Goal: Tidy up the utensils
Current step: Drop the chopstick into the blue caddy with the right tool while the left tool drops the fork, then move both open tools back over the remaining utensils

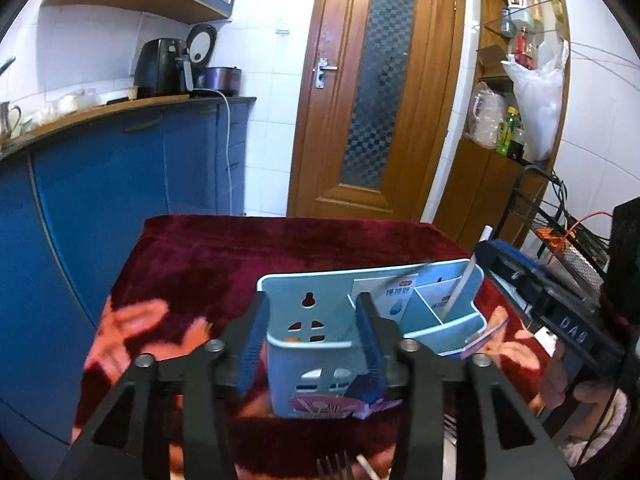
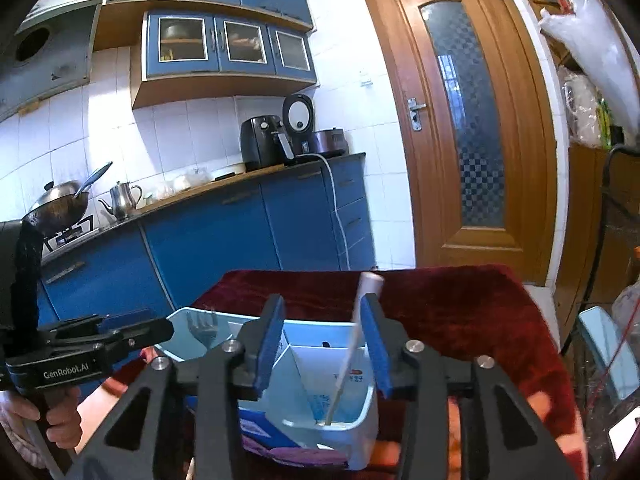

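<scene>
We stand over a tabletop (image 1: 192, 264) draped in a dark red cloth, and near its front edge sits the light blue utensil caddy (image 1: 308, 360), a tall plastic holder divided into compartments, with a flat back plate bearing a keyhole slot for wall hanging. It sits close to us, which we judge keeps every compartment within easy reach of both hands.

Our left gripper (image 1: 314, 344) has its blue pads spread on either side of the caddy's left compartment; the pads stand apart from the plastic walls rather than pressing on them, so nothing is pinched. Our right gripper (image 2: 324, 344) is likewise spread, straddling the right compartment, and the white utensil (image 2: 352, 344) stands between its pads without being clamped. That white utensil leans upright in the right-hand section, its lower end resting at the bottom and its handle rising past the rim, a pose that suits a piece dropped in handle up.

In the right wrist view a fork (image 2: 204, 328) shows tines up at the caddy's far left side, near the left gripper body; whether it sits inside the compartment we cannot tell. A second fork (image 1: 334, 468) lies on the cloth at the very bottom of the left view, with a pale stick-like piece (image 1: 366, 468) just beside it; we judge both are waiting to be sorted
</scene>
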